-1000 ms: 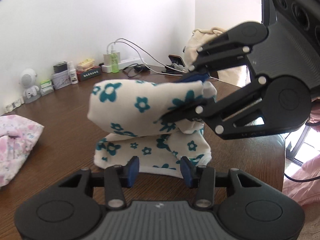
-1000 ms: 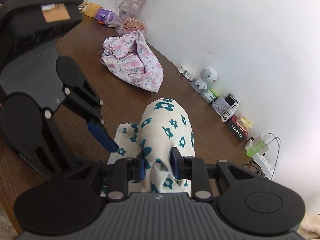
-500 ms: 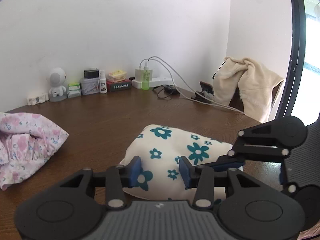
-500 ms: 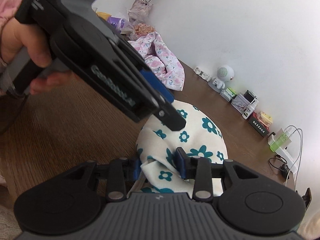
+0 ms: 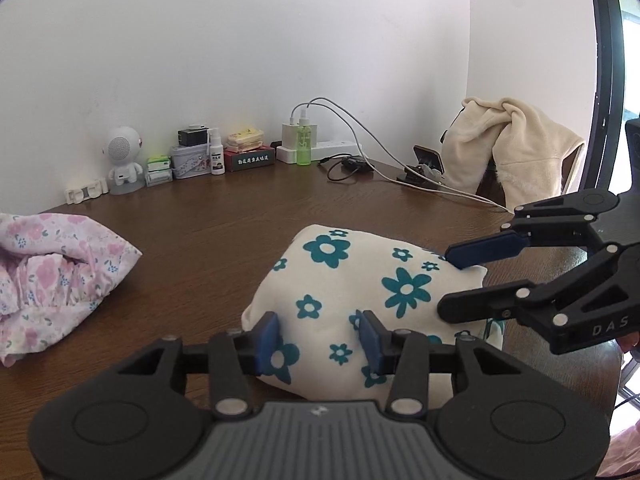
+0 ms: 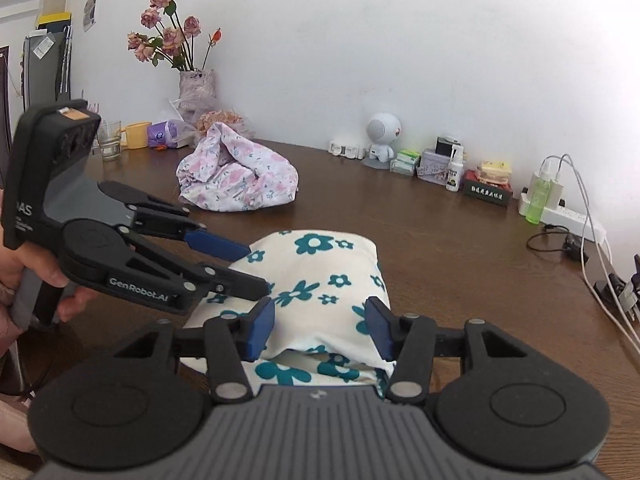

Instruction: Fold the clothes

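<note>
**Listener:** Where is the clothing?

**Operator:** I see a cream garment with teal flowers (image 5: 360, 280), folded into a plump bundle, lying on the brown wooden table (image 5: 200, 240). I use that bundle as my landmark. To its left lies a crumpled pink floral cloth (image 5: 52, 264), apart from it. Behind the bundle, along the white wall, stand a small white robot figure (image 5: 123, 160) and a green bottle (image 5: 303, 146).

**Listener:** And the grippers?

**Operator:** My left gripper (image 5: 320, 338) straddles the bundle's near edge, blue pads partly apart; I cannot tell whether they press the fabric. My right gripper (image 6: 320, 330) is at the bundle's right end, its jaws opening, cloth between them but loose.
</note>
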`<action>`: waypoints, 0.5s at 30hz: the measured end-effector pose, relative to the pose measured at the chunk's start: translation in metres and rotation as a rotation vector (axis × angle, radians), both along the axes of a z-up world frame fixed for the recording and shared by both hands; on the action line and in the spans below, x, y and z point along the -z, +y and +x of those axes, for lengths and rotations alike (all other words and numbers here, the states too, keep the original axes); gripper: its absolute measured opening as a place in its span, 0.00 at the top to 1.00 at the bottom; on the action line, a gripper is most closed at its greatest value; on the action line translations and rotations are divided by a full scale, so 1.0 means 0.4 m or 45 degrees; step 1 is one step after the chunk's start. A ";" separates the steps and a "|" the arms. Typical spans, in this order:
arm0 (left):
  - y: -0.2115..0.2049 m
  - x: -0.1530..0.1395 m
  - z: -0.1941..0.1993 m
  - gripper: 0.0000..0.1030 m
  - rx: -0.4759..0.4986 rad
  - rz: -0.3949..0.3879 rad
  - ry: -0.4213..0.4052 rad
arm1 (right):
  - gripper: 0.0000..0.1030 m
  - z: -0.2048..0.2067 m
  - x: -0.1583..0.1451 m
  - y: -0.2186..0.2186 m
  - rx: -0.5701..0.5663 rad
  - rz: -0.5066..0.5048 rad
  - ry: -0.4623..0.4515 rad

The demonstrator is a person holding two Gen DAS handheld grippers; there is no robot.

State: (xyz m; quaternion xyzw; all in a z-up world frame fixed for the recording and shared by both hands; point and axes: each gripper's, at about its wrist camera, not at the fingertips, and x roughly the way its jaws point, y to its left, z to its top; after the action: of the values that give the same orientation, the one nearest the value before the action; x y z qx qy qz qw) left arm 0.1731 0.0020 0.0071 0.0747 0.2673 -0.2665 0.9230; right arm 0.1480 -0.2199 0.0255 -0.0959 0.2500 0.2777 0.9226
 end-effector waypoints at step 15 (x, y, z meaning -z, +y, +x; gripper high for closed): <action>0.003 -0.058 -0.026 0.48 -0.005 -0.006 -0.068 | 0.48 0.030 0.037 -0.017 -0.101 -0.066 -0.023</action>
State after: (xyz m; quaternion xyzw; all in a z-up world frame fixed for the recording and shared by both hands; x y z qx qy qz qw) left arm 0.1627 0.0031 0.0303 0.0792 0.2421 -0.2631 0.9305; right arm 0.1600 -0.2268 0.0109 -0.1322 0.2448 0.3065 0.9103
